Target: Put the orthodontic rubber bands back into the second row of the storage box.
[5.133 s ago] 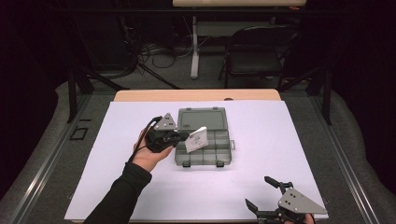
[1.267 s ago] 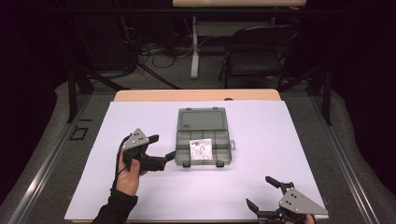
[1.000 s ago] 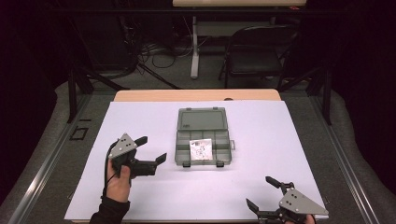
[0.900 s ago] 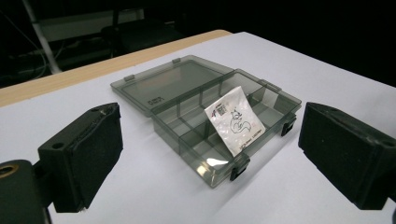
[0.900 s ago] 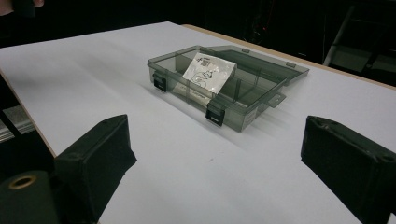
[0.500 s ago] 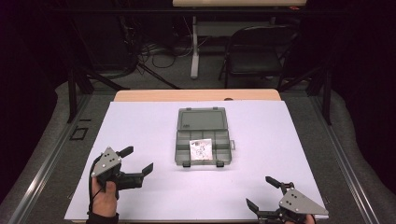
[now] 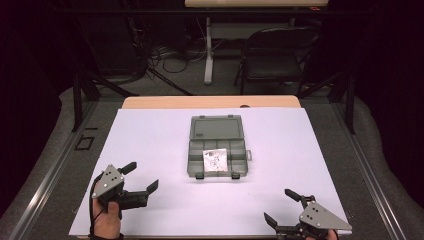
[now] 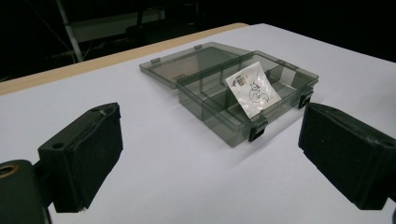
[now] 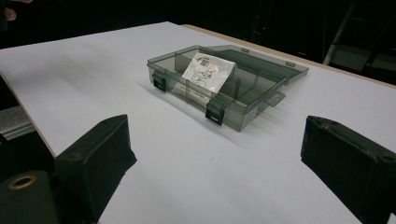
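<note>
The left gripper [image 7: 141, 177] sits near the front left corner of the white sheet [image 7: 150, 145], held by a hand [image 7: 106, 224] that comes in from the bottom edge of the high view. Its two black jaws stand wide apart with nothing between them, and they point toward the compartment box [image 7: 217, 146], which lies well apart from them, ahead and to the gripper's right. In the left gripper view the jaws frame that box without touching it.

The right gripper [image 7: 283, 206] rests near the front right corner of the sheet, on the other side of the box and about as far from it. Its jaws are also spread wide and empty, angled toward the box's front edge.

The box is a smoky grey transparent plastic organiser, sitting at the middle of the sheet. Its lid [image 7: 216, 128] is folded fully back and lies flat on the sheet behind the tray. Dividers split the tray into small compartments, and two dark latches [image 8: 258, 129] hang on its front wall.

A small white sachet [image 7: 215, 158] with dark printing lies in the box, near the middle of the front row, tilted so that its upper edge leans on a divider.

Beyond the box, a strip of the wooden table [image 7: 210, 101] shows past the sheet's far edge, and a folding chair [image 7: 272, 60] stands farther back on the dark floor.
</note>
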